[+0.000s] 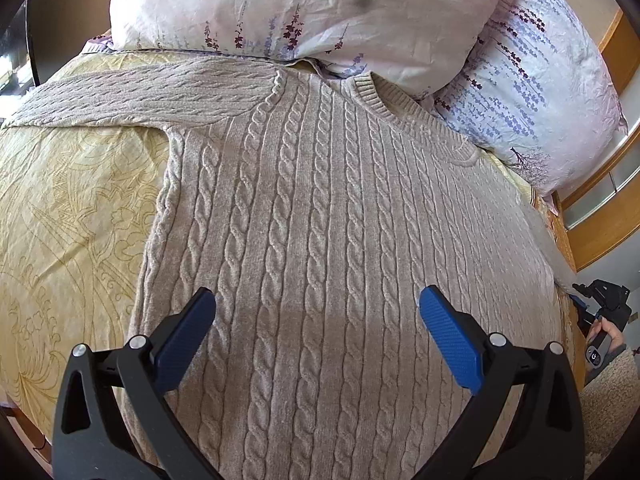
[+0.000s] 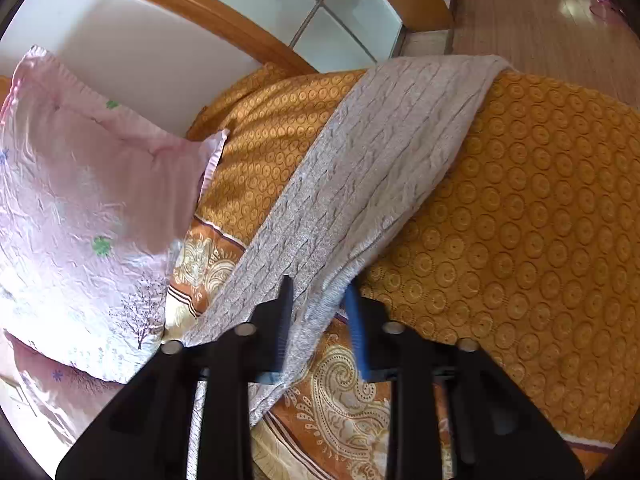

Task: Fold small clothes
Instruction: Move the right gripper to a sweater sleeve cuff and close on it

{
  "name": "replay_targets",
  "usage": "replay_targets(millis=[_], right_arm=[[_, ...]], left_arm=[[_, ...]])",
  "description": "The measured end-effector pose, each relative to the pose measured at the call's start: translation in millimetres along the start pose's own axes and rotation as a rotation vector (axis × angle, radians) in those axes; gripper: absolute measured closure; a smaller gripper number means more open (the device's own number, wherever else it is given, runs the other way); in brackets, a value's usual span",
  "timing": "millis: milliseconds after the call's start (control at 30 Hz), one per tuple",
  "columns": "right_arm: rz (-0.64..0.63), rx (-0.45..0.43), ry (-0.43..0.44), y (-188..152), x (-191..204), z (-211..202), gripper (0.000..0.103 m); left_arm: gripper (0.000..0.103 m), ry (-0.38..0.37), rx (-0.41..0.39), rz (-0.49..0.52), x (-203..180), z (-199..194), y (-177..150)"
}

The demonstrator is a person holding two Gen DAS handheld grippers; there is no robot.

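Observation:
A beige cable-knit sweater (image 1: 320, 208) lies flat on the bed, neck toward the pillows, its left sleeve (image 1: 132, 96) stretched out to the left. My left gripper (image 1: 316, 304) hovers open and empty over the sweater's lower body. The right sleeve (image 2: 384, 152) runs over the bed's orange side. My right gripper (image 2: 318, 300) has its jaws nearly closed on the sleeve's near edge. It also shows in the left wrist view (image 1: 600, 312) at the far right, held by a hand.
Two floral pillows (image 1: 320, 12) lie at the head of the bed, one also in the right wrist view (image 2: 88, 208). A yellow patterned bedspread (image 1: 68, 208) covers the bed. The wooden headboard (image 2: 192, 4) and floor (image 2: 540, 12) lie beyond.

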State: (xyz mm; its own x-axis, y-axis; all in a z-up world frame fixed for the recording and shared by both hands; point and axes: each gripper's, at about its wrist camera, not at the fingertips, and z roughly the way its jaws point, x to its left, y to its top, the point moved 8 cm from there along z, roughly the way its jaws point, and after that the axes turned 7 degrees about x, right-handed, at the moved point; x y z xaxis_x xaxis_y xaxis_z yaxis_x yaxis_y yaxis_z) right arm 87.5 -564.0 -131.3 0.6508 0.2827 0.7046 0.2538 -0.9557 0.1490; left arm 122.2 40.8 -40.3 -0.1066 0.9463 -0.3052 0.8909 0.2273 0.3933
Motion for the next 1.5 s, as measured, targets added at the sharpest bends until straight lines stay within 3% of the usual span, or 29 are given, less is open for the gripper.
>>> replay_targets(millis=[133, 333, 433, 533, 667, 767, 867, 967, 1033, 1067, 1167, 1233, 1367, 1433, 1467, 1500], right_arm=[[-0.04, -0.058, 0.104, 2.7, 22.6, -16.2, 0.093], [-0.21, -0.069, 0.323, -13.3, 103.0, -45.1, 0.093], [-0.331, -0.013, 0.444, -47.4, 154.5, -50.6, 0.093], [-0.442, 0.095, 0.51, -98.1, 191.3, -44.1, 0.093], [-0.6, 0.291, 0.491, -186.9, 217.2, -6.8, 0.093], [-0.712, 0.436, 0.359, -250.6, 210.3, 39.9, 0.093], [-0.775, 0.521, 0.226, -285.6, 197.2, 71.2, 0.092], [-0.713, 0.536, 0.223, -276.8, 192.1, 72.9, 0.084], [-0.633, 0.514, 0.238, -251.5, 201.7, 79.2, 0.058], [-0.577, 0.48, 0.249, -235.0, 202.0, 76.9, 0.04], [-0.442, 0.439, 0.277, -198.2, 196.4, 74.4, 0.038], [-0.36, 0.393, 0.272, -172.3, 185.0, 74.4, 0.039], [-0.277, 0.297, 0.253, -137.6, 171.4, 76.9, 0.059], [-0.259, 0.264, 0.234, -126.2, 172.4, 80.1, 0.076], [-0.258, 0.272, 0.234, -127.0, 170.9, 82.8, 0.091], [-0.259, 0.283, 0.241, -129.2, 175.9, 85.3, 0.092]], left_arm=[[0.002, 0.0, -0.003, -0.002, 5.9, -0.8, 0.2], [0.002, -0.012, -0.008, -0.016, 13.3, -4.3, 4.3], [0.002, -0.023, -0.011, -0.022, 14.2, -5.7, 6.4], [0.002, -0.032, -0.015, -0.022, 13.5, -7.0, 7.7], [0.002, -0.046, -0.026, -0.028, 14.4, -8.3, 10.0], [0.002, -0.054, -0.032, -0.037, 15.8, -8.7, 12.6], [0.002, -0.057, -0.048, -0.036, 17.9, -11.9, 17.1], [0.002, -0.036, -0.091, -0.029, 23.1, -20.3, 27.2], [0.002, -0.046, -0.12, -0.028, 28.4, -27.2, 37.1], [0.002, -0.067, -0.132, -0.04, 31.7, -30.2, 42.5], [0.002, -0.096, -0.166, -0.087, 47.0, -36.7, 58.6], [0.002, -0.115, -0.186, -0.129, 59.6, -38.9, 69.5], [0.002, -0.116, -0.188, -0.246, 93.6, -36.7, 85.7], [0.002, -0.142, -0.195, -0.326, 114.4, -35.9, 90.2], [0.002, -0.156, -0.199, -0.37, 126.3, -35.8, 92.0], [0.002, -0.162, -0.204, -0.419, 138.1, -35.5, 93.1]])
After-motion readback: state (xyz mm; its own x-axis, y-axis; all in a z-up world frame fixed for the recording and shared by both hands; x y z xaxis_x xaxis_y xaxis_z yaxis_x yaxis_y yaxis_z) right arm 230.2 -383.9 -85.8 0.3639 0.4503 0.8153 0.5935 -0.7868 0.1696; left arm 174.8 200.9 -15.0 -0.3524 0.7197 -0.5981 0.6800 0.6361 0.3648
